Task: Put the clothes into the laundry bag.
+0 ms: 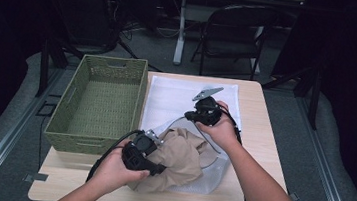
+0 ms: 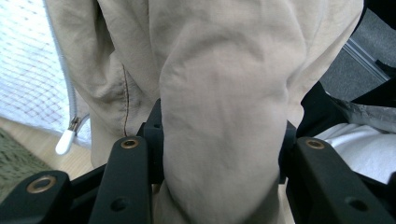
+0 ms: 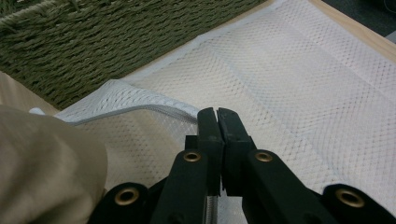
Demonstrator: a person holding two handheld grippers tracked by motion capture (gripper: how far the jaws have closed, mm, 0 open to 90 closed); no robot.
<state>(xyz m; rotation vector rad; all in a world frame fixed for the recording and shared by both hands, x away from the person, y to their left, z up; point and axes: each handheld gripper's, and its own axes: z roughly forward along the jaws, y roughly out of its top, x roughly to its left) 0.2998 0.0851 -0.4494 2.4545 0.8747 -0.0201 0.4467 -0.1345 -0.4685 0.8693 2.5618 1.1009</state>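
Gripping the beige garment (image 2: 219, 107) in my left tongs (image 2: 219, 154) at the surface's near edge, I pinch the mesh bag's (image 3: 299, 93) zipper edge with my right tongs (image 3: 217, 114), right of the basket (image 1: 100, 107).

both forearms are bare, no sleeves showing. the left tool (image 1: 152, 167) is a chunky black body with a small grey plate on top and a black cable looping off it. the right tool (image 1: 191, 116) is black too, topped by a grey three-cornered plate, its black cable trailing away. the jaws are flat black bars with brass-ringed screw holes.
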